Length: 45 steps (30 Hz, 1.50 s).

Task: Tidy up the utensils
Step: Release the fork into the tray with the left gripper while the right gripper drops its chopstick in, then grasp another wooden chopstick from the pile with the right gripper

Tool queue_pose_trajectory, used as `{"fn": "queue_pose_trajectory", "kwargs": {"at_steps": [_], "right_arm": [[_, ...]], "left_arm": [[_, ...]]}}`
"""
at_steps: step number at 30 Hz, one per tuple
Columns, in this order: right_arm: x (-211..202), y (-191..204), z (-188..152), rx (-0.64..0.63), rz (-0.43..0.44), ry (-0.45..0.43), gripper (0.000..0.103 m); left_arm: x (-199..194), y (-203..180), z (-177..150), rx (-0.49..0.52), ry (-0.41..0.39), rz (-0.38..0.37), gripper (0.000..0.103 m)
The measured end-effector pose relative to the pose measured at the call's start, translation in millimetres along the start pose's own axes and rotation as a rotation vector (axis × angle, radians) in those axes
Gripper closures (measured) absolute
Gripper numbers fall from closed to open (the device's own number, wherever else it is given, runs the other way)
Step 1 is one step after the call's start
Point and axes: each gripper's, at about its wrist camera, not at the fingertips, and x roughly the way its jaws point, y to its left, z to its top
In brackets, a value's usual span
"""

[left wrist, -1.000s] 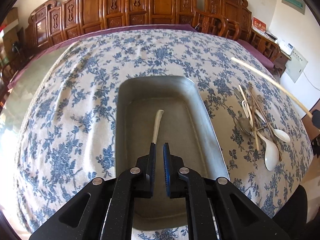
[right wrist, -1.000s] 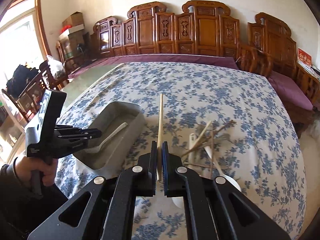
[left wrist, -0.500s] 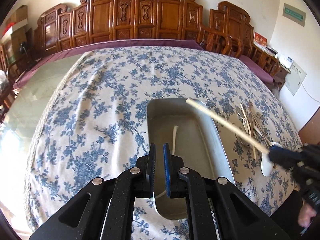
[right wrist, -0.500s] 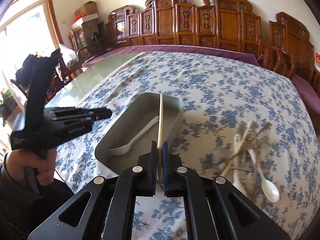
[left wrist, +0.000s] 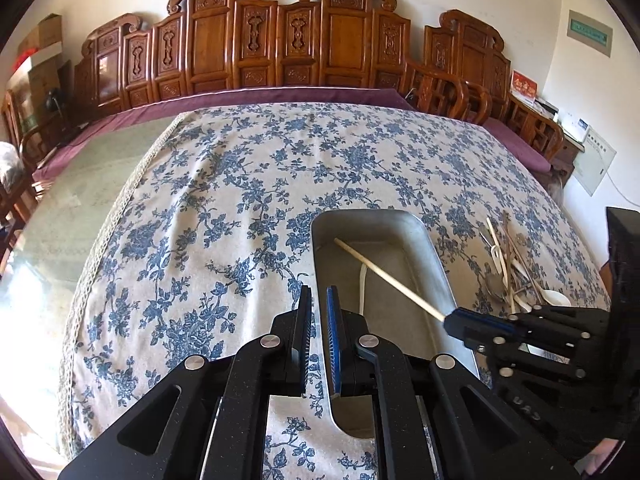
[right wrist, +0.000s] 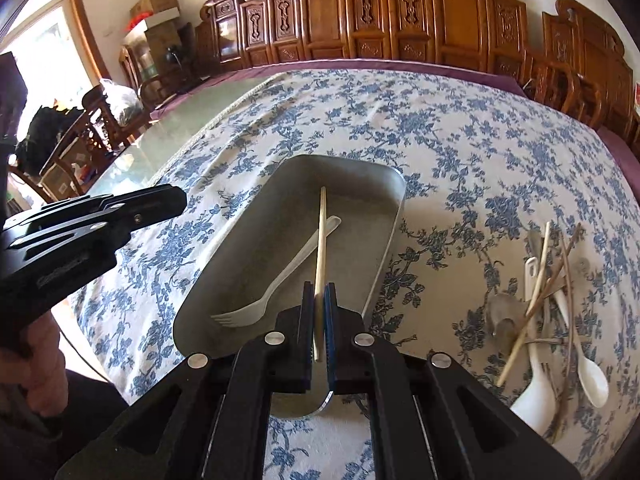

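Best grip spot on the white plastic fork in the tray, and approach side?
Grip the white plastic fork mid-handle, from above, jaws across its width. It lies flat and diagonal in the metal tray, tines toward the near corner. The chopstick, held by the right gripper, crosses the handle's far end, so stay below that crossing.

A white cloth with blue flower print (left wrist: 248, 184) covers the counter; carved brown wooden chairs (left wrist: 280, 40) line the cream wall behind, cardboard boxes (right wrist: 156, 0) stacked at the left.

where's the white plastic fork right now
The white plastic fork lies inside the grey metal tray, seen left of centre in the right wrist view, under the wooden chopstick that the right gripper holds.
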Motion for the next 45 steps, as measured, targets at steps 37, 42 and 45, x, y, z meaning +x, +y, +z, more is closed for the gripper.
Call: {"fn": "queue_pose_trajectory", "kwargs": {"at_steps": [37, 42, 45], "right_arm": [[-73.3, -172.3, -60.8, 0.077, -0.199, -0.070, 0.078], [-49.6, -182.7, -61.7, 0.071, -0.192, -0.030, 0.078], [-36.9, -190.4, -63.0, 0.076, -0.191, 0.000, 0.079]], "left_arm": [[5.9, -113.8, -19.2, 0.150, 0.029, -0.139, 0.067], [11.7, -125.6, -23.3, 0.160, 0.040, -0.139, 0.067], [14.1, -130.9, -25.4, 0.166, 0.042, -0.138, 0.067]]}}
